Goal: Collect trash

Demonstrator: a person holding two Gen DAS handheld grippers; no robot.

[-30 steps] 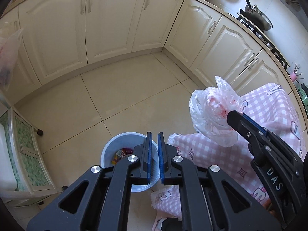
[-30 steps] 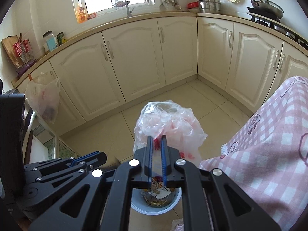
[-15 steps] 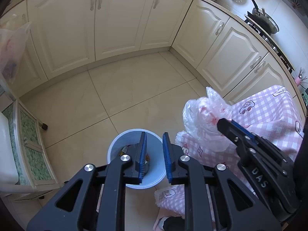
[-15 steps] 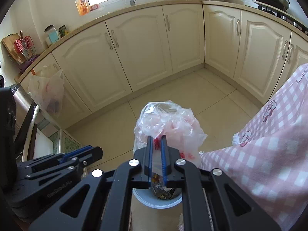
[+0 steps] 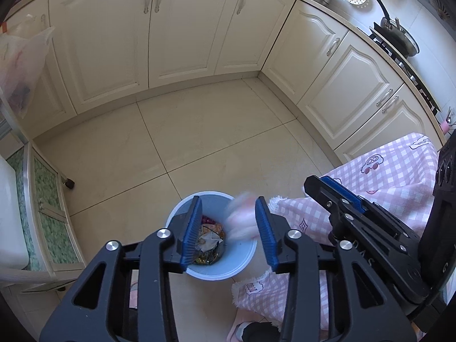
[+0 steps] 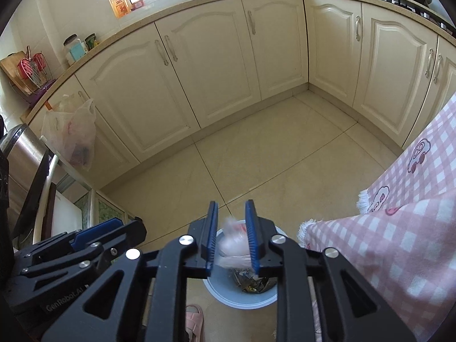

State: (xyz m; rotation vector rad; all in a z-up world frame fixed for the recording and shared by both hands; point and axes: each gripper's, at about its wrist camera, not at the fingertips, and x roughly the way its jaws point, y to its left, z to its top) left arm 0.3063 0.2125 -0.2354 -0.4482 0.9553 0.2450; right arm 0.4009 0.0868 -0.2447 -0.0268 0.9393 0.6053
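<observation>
A light blue trash bin (image 5: pixel 242 268) stands on the tiled floor, with wrappers and paper inside; it also shows in the right wrist view (image 6: pixel 228 293). A clear plastic bag with pink contents (image 5: pixel 240 218) is blurred in mid-fall over the bin's rim, free of both grippers; in the right wrist view the bag (image 6: pixel 232 245) is below the open jaws. My left gripper (image 5: pixel 228 229) is open above the bin. My right gripper (image 6: pixel 231 235) is open and empty above the bin.
A pink checked tablecloth (image 5: pixel 384 176) hangs right of the bin (image 6: pixel 399 228). Cream cabinets (image 5: pixel 176 37) line the back and right walls. A plastic bag (image 6: pixel 71 136) hangs on a cabinet at the left. A low shelf unit (image 5: pixel 42 216) stands left. A slipper (image 6: pixel 195 322) lies near the bin.
My right gripper opened and let go of the plastic bag, which now drops toward the bin. My left gripper opened wider.
</observation>
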